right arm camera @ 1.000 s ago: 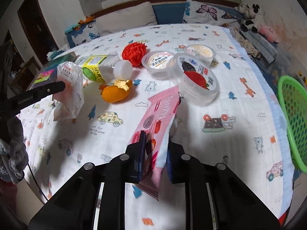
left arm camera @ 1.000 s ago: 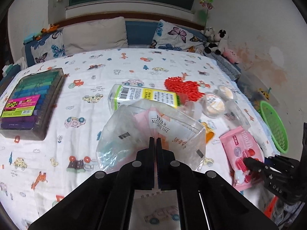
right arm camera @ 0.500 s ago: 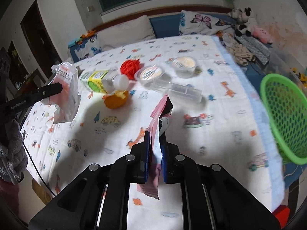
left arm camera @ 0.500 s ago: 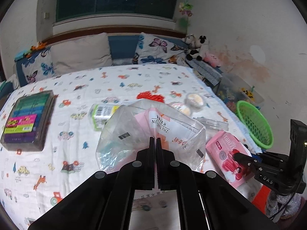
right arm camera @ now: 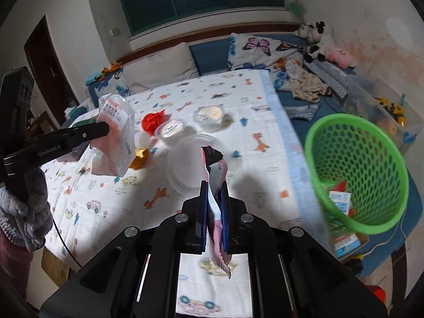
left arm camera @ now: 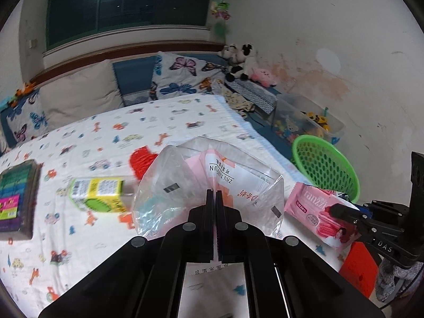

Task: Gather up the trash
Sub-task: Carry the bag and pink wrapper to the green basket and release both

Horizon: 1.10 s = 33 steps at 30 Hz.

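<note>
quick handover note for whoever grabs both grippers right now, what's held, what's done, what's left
Left gripper: shut on a clear plastic bag with pink printing, held above the bed.
Right gripper: shut on a pink snack wrapper, also in the air.
Green mesh basket sits off the bed's right edge, with some packaging already inside.
Left: drop both pieces in the basket, then likely the yellow-labelled bottle, orange wrapper and clear plastic cups on the printed sheet.
</note>
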{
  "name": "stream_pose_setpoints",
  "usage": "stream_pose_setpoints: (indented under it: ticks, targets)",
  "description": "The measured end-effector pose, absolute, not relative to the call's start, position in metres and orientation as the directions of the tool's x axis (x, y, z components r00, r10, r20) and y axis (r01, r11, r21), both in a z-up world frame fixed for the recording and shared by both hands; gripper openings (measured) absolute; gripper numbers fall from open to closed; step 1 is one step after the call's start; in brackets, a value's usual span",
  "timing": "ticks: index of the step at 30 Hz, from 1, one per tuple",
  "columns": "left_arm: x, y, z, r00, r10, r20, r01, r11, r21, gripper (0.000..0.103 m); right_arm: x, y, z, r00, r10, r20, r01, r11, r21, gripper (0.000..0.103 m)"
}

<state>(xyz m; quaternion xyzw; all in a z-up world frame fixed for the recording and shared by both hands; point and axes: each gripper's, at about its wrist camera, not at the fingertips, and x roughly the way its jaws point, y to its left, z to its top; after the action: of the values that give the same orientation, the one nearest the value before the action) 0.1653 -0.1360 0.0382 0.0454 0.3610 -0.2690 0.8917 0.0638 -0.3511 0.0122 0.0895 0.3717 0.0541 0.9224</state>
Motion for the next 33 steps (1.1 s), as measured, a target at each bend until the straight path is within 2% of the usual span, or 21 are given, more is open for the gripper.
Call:
stream_pose_setpoints:
  ticks: [8, 14, 25, 31, 33]
  targets:
    - [0.166, -0.175, 0.043, 0.577, -0.462, -0.674, 0.552, 0.829, -0.096, 0.002, 0.060, -0.378, 0.015, 0.739, 0.112, -0.664, 0.012, 0.984, 0.178, 0.009]
    - [0.167, -0.222, 0.050, 0.557, -0.484, -0.675, 0.604, 0.794, -0.070, 0.002, 0.066, -0.424, 0.022, 0.749, 0.009, -0.662, 0.104, 0.986, 0.132, 0.009]
    - [0.174, -0.329, 0.039, 0.493, -0.519, -0.699, 0.694, 0.719, -0.044, 0.002, 0.077, -0.520, -0.003, 0.694, -0.123, -0.709, 0.271, 0.957, 0.099, 0.010]
    - [0.173, -0.382, 0.025, 0.451, -0.524, -0.722, 0.733, 0.679, -0.035, 0.002, 0.073, -0.551, -0.016, 0.678, -0.147, -0.720, 0.322, 0.940, 0.111, 0.014]
    - [0.174, -0.399, 0.019, 0.437, -0.524, -0.731, 0.745, 0.666, -0.032, 0.002, 0.071, -0.558, -0.019, 0.677, -0.142, -0.722, 0.329, 0.936, 0.123, 0.020]
